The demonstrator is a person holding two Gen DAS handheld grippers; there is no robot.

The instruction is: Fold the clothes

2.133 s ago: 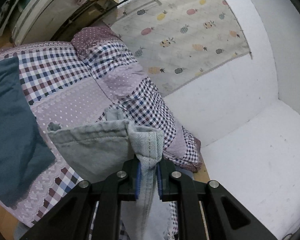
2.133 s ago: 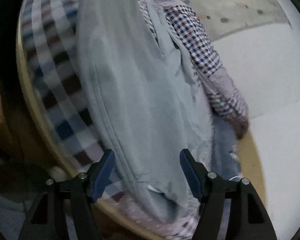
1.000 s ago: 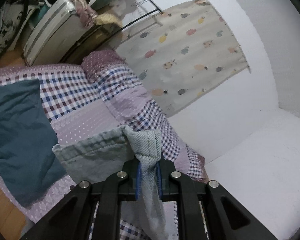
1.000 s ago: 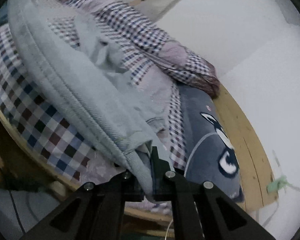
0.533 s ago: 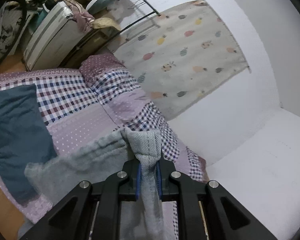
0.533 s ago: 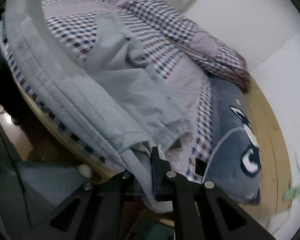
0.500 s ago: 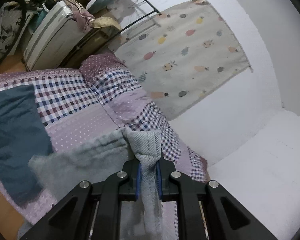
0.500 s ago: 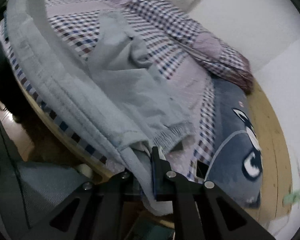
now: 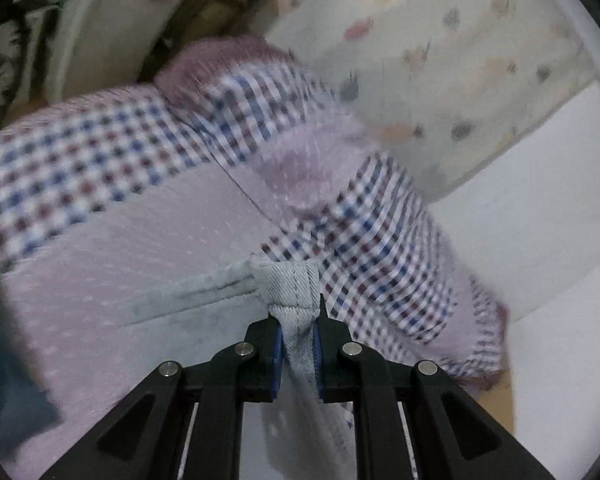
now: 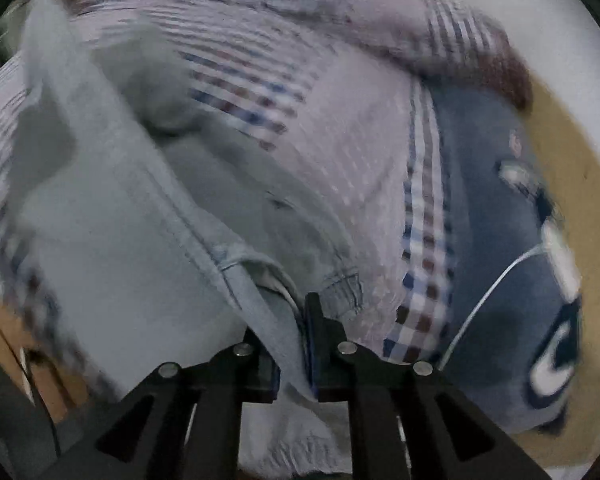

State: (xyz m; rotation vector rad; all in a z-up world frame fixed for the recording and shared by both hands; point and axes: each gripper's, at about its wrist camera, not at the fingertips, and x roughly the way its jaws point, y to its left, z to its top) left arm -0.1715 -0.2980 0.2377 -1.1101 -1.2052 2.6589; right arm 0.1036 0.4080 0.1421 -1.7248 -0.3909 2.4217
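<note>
Both grippers were clamped on the light denim garment [image 9: 296, 284]: left gripper [image 9: 297, 344] on a bunched hem, right gripper [image 10: 294, 344] on an edge, cloth draped over the checked bedspread [image 9: 100, 160] near the bed's edge. The thick bunch could slip free, or drag the bedspread along.

blur: bedspread [image 9: 112, 240] | jeans [image 10: 112, 248] smeared, cut off btm

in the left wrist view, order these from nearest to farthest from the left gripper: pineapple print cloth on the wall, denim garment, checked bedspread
1. Denim garment: clamped in the jaws of the left gripper, trailing off to the left.
2. Checked bedspread: directly under and beyond the garment, across the left and centre of the view.
3. Pineapple print cloth: on the wall behind the bed, upper right.
</note>
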